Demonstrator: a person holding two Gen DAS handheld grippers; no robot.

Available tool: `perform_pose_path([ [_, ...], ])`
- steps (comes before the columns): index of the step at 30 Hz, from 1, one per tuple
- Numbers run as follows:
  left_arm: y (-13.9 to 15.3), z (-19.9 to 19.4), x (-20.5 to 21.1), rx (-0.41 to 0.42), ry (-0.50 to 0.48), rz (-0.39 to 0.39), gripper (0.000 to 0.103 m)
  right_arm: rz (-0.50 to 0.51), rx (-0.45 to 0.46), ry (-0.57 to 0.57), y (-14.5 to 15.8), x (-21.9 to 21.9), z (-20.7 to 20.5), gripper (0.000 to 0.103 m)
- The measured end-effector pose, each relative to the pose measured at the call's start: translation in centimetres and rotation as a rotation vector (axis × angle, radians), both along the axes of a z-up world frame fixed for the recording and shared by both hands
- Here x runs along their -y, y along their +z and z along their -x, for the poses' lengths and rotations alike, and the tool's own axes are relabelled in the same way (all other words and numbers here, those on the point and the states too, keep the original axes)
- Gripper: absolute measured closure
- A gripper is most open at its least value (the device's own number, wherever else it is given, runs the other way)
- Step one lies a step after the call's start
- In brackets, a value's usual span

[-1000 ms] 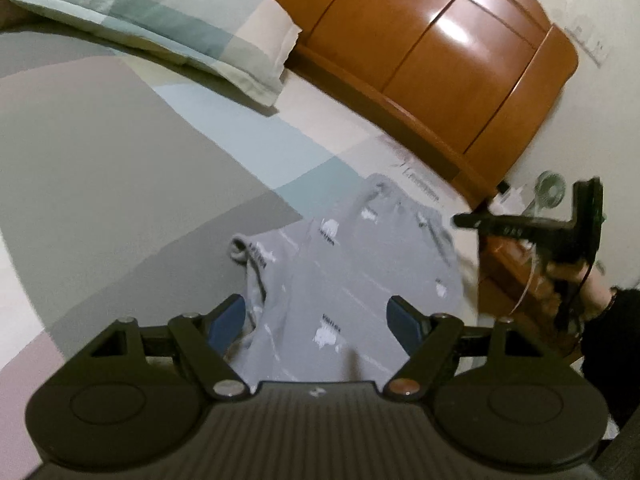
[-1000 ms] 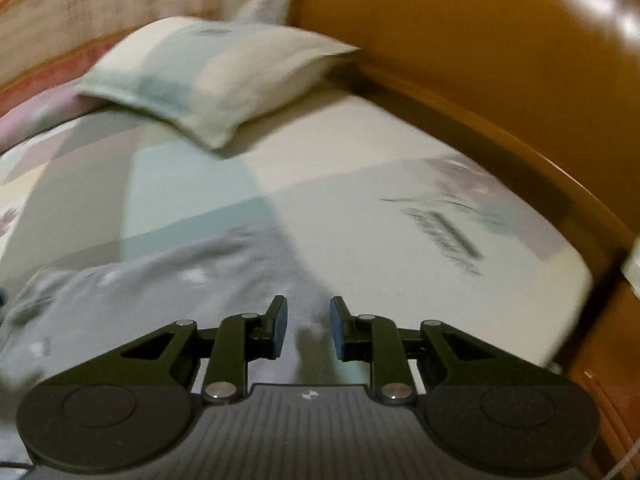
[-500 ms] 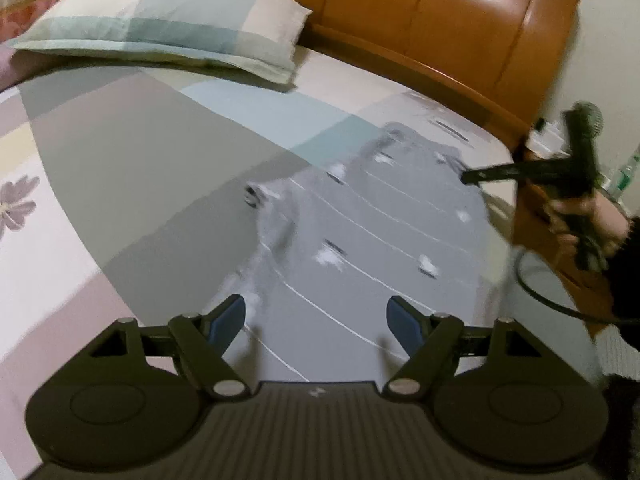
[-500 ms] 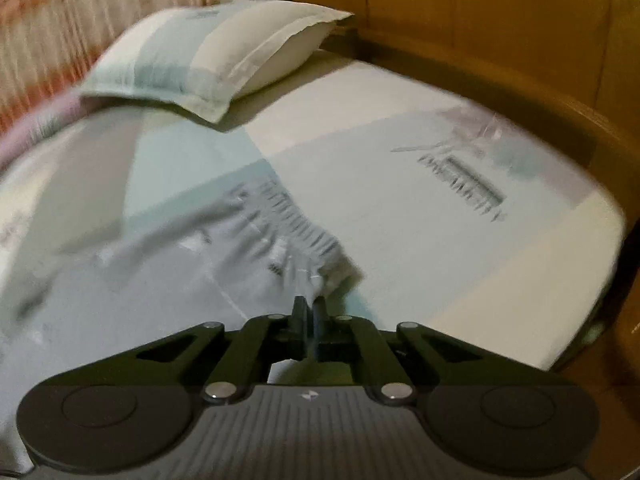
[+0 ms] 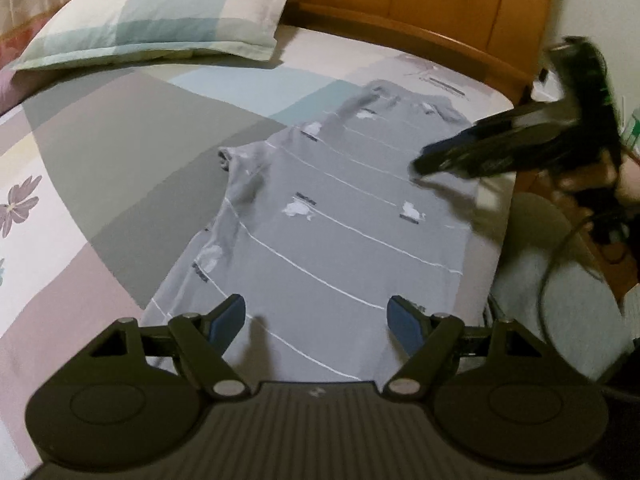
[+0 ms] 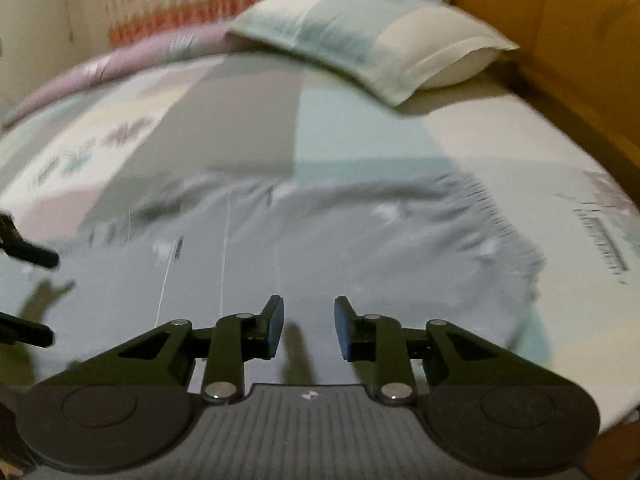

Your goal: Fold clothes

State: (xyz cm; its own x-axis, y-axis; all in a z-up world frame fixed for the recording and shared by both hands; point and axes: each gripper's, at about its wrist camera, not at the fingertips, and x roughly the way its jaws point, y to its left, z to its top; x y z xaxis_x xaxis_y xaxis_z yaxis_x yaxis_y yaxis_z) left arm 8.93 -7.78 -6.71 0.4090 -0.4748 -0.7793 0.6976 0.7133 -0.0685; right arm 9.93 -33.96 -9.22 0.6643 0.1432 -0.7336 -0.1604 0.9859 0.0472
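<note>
In the left wrist view, a flower-printed bedsheet [image 5: 100, 168] fills the 9 o'clock side, and a checked pillow [image 5: 160, 20] lies at 11 o'clock against the wooden headboard [image 5: 440, 4]. In the middle, a grey garment [image 5: 332, 220] with thin white stripes and small white patches is spread flat on the bed, reaching from 12 o'clock down to the camera. The left gripper [image 5: 318, 320] is at 6 o'clock over the near end of the garment; its blue-padded fingers [image 5: 230, 318] are spread wide and hold nothing. At 3 o'clock the right gripper [image 5: 424, 164] is blurred above the garment's right edge.

In the right wrist view, the right gripper [image 6: 308, 326] has its fingers parted with only cloth visible between them; it pinches nothing. The garment's ribbed edge [image 6: 492, 216] is at 2 o'clock.
</note>
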Motion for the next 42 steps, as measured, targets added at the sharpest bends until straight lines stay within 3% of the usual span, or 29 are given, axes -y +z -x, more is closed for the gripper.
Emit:
perform_pose_path([
  [4,-0.3,0.6,-0.9,0.005,0.032,-0.029,0.025,0.043,-0.052,0.016,-0.3,0.3,1.3,0.071],
  [10,-0.8,-1.0,-2.2,-0.025,0.087,0.019,0.025,0.082,-0.107,0.051,0.8,0.3,2.1,0.070],
  [12,-0.7,-1.6,-1.9,-0.009,0.079,0.025,0.025,0.050,-0.065,0.046,1.7,-0.3,0.5,0.070],
  [17,-0.8,-2.7,-1.4,0.021,0.067,0.036,0.025,0.051,0.031,0.167,3.2,-4.9,-5.3,0.070],
  [21,-1.3,-3.1,-2.4,0.005,0.076,0.061,0.025,0.025,0.031,0.247,1.8,-8.8,-9.7,0.071],
  [24,-1.5,-3.3,-3.4,-0.007,0.078,0.084,0.025,0.127,0.009,0.285,-0.7,-9.8,-11.0,0.069],
  [27,-1.6,-3.5,-4.4,-0.018,0.081,0.107,0.025,0.023,-0.003,0.275,-0.4,-7.4,-11.8,0.069],
  [29,-1.7,-3.7,-5.1,-0.025,0.082,0.122,0.025,0.034,-0.005,0.241,0.2,-6.9,-12.2,0.069],
  [31,-1.8,-3.9,-5.7,-0.027,0.088,0.134,0.025,0.085,-0.005,0.196,0.1,-6.5,-12.3,0.079],
  [33,-1.5,-4.3,-6.2,-0.012,0.103,0.138,0.025,0.028,-0.017,0.173,0.2,-5.6,-12.3,0.079],
  [40,-1.1,-5.9,-7.2,0.010,0.154,0.158,0.025,0.004,0.006,0.221,2.4,-7.5,-12.2,0.069],
  [42,-1.1,-5.9,-7.2,0.014,0.158,0.162,0.025,0.071,-0.022,0.214,1.4,-8.8,-13.7,0.069],
])
